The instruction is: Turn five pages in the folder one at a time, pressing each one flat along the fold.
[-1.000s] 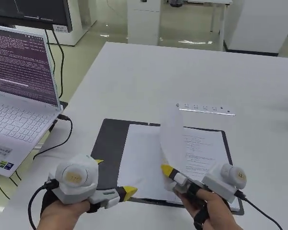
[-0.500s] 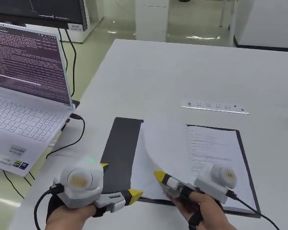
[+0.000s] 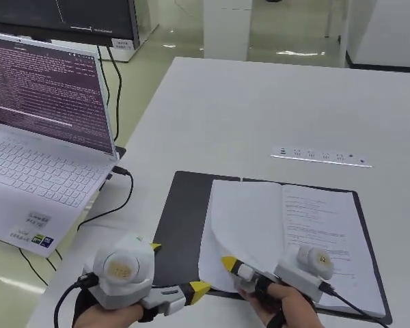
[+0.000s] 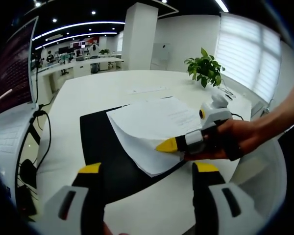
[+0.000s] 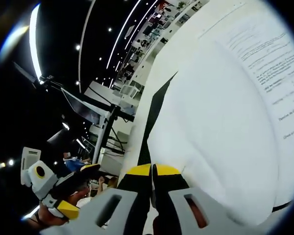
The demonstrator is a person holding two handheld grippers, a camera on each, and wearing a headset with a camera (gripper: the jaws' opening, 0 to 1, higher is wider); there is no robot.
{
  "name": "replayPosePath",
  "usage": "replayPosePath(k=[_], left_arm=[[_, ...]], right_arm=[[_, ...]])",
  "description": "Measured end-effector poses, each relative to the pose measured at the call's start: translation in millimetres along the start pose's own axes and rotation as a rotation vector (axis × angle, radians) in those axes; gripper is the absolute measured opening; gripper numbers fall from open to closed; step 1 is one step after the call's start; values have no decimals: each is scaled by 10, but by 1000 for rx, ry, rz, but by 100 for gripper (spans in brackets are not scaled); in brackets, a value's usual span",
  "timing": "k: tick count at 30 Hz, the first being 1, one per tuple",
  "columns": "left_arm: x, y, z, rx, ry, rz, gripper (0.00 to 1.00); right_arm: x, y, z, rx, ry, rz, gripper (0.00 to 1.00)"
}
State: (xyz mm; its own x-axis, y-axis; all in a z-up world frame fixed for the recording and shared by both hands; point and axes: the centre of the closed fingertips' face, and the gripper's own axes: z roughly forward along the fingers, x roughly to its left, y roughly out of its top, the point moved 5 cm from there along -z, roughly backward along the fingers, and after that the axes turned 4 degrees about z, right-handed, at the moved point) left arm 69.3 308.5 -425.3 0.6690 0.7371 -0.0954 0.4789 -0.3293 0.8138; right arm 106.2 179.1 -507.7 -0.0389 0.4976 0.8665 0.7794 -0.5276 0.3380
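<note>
Sitting left: laptop (image 3: 41, 157), beside the open folder (image 3: 181, 219) on the table. Left gripper (image 3: 178, 268) hangs by the folder's near-left corner, jaws wide apart. Right gripper (image 3: 230, 264) (near edge, mid-folder) is clamped on the near edge of a page (image 3: 249, 219) that curls leftward.

1. The folder (image 3: 184, 225) is plain matt black.
2. The turned page (image 3: 246, 225) shows a blank white back. The printed page (image 3: 328, 225) next to it is white with fine rows of grey-black text.
3. The left tongs (image 3: 177, 268) and right tongs (image 3: 229, 264) have pale grey-white bodies and bright yellow tips.
4. The counter (image 3: 225, 109) is plain off-white.
5. The laptop (image 3: 41, 89) has a white keyboard deck and a dark purple screen lined with pale text. Its cable (image 3: 113, 198) is black.
6. The power strip (image 3: 321, 156) is white, and the plant (image 4: 205, 68) is leafy green.
</note>
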Motion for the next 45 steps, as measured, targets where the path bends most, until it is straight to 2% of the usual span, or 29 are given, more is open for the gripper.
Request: replayPosePath(k=[8, 13, 16, 22, 26, 30, 34, 37, 38, 45], left_arm=[[-23, 16, 11, -8, 0, -11, 73], [-50, 6, -18, -7, 1, -8, 73], [-47, 2, -37, -11, 5, -14, 72], [-9, -59, -53, 2, 13, -18, 72], [14, -94, -40, 11, 20, -25, 72], [21, -108, -20, 18, 18, -26, 70], [31, -133, 22, 29, 15, -25, 68], [28, -158, 57, 42, 12, -20, 63], [23, -164, 74, 46, 9, -18, 62], [-8, -161, 201, 59, -13, -8, 46]], right_arm=[[-55, -34, 156, 28, -27, 2, 0], [-147, -73, 221, 47, -67, -2, 0], [-204, -124, 242, 69, -98, -20, 4], [-174, -131, 243, 46, -81, 3, 8], [-134, -128, 239, 57, -63, -2, 13], [-91, -122, 225, 76, -22, -4, 21], [-50, -103, 159, 92, 9, -27, 30], [-10, -56, 70, 85, 31, -60, 36], [38, -42, 2, 79, 33, -71, 37], [29, 90, -259, 36, 32, -123, 37]])
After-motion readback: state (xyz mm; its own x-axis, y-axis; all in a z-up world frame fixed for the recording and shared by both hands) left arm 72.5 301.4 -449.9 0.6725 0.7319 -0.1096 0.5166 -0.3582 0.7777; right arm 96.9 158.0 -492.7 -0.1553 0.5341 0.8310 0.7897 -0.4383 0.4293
